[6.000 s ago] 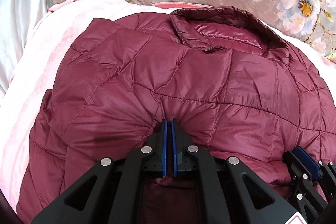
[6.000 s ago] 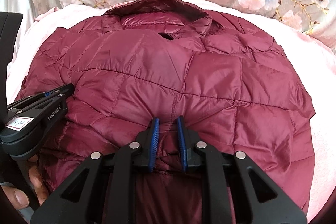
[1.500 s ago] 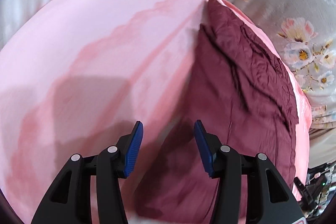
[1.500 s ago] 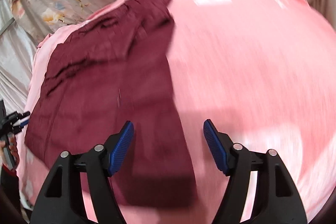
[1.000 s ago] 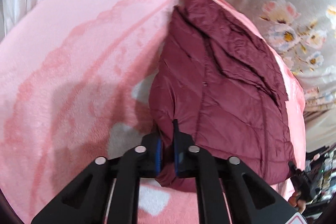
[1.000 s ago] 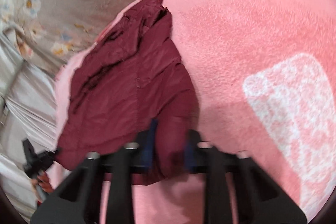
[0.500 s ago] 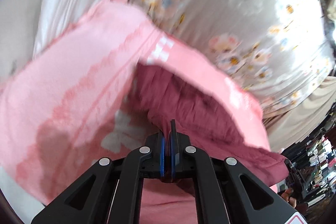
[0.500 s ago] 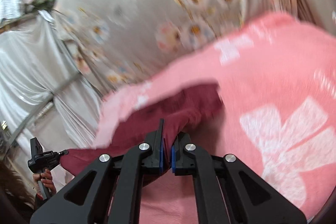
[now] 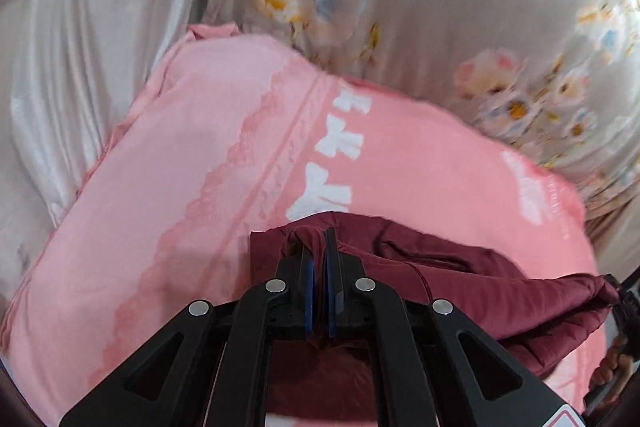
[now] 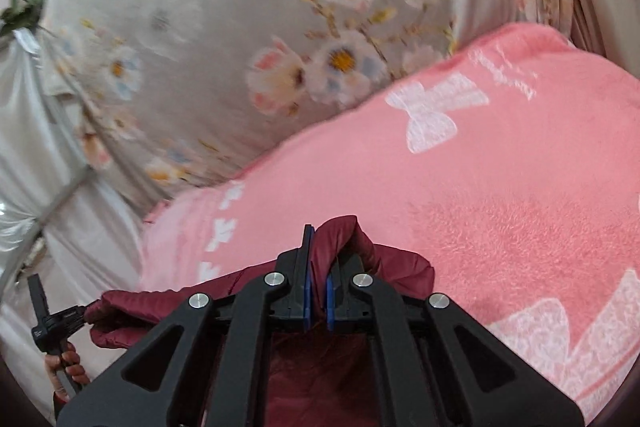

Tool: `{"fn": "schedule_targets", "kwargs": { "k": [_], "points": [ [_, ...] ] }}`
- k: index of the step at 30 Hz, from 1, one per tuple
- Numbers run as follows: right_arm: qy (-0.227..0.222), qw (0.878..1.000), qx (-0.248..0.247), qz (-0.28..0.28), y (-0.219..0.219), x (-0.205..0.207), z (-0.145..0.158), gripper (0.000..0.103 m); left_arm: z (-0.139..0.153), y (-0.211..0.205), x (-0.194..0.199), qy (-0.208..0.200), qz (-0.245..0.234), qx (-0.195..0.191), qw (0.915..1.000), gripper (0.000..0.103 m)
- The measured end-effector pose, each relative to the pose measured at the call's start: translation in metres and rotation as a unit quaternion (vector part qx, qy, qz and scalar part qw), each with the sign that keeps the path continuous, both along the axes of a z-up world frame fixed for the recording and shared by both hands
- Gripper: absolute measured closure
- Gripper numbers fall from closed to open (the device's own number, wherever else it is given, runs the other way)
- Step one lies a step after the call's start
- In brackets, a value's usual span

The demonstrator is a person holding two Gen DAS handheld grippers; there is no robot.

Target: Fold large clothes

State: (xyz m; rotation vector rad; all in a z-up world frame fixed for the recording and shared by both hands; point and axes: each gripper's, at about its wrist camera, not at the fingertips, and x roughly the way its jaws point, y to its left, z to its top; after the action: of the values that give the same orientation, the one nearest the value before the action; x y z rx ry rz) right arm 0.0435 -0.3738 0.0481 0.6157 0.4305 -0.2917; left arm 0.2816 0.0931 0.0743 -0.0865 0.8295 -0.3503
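Noted pink blanket (image 9: 200,163) with white bow motifs, spread across the bed and filling most of both views. Behind it, grey floral cloth (image 10: 280,27), blurred in places.

Found maroon quilted jacket (image 9: 460,279) raised clear of the blanket along one edge, stretched in a sagging span between the two claws, remainder hanging below the frames and out of sight. Fabric glossy, creased, bunched into tight folds at each grip; a seam line and thread visible across the span in the left wrist view.

Left claw (image 9: 319,259) angled down toward the blanket, pads pressed together on a pinch of jacket edge. Same claw seen small at the left margin of the right wrist view (image 10: 76,315), gripping the jacket's far end, with the person's fingers (image 10: 66,367) wrapped round its handle.

Right claw (image 10: 316,267) tilted less steeply, clamped on a puckered fold of the jacket (image 10: 352,247), cloth bulging above the pads. Its far appearance at the right edge of the left wrist view too dark to judge.
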Motion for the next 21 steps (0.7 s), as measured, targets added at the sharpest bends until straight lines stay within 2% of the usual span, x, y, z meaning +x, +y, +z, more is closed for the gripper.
{"fn": "schedule_targets", "kwargs": {
  "k": [3,6,8,10,14,17,21],
  "points": [
    [0.048,0.999,0.011,-0.014,-0.011,0.037,-0.034,0.099,-0.040,-0.022,0.037,0.031,0.010,0.037,0.9988,0.100],
    [0.081,0.996,0.033,-0.025,-0.022,0.061,-0.069,0.099,-0.077,-0.033,0.057,0.055,0.016,0.060,0.9966,0.099],
    [0.086,0.995,0.044,-0.028,-0.027,0.069,-0.083,0.098,-0.095,-0.034,0.066,0.063,0.025,0.058,0.9960,0.091],
    [0.083,0.995,0.051,-0.028,-0.030,0.072,-0.088,0.095,-0.108,-0.028,0.072,0.069,0.040,0.035,0.9962,0.088],
    [0.046,0.997,0.054,-0.018,-0.029,0.060,-0.075,0.089,-0.104,-0.016,0.075,0.084,0.043,-0.009,0.9955,0.087],
    [0.023,0.999,0.032,-0.015,-0.020,0.045,-0.057,0.078,-0.085,-0.008,0.067,0.062,0.030,-0.014,0.9976,0.087],
    [0.014,0.999,-0.026,-0.025,-0.005,0.032,-0.042,0.055,-0.061,0.003,0.057,0.026,0.016,-0.025,0.9992,0.087]
  ]
}}
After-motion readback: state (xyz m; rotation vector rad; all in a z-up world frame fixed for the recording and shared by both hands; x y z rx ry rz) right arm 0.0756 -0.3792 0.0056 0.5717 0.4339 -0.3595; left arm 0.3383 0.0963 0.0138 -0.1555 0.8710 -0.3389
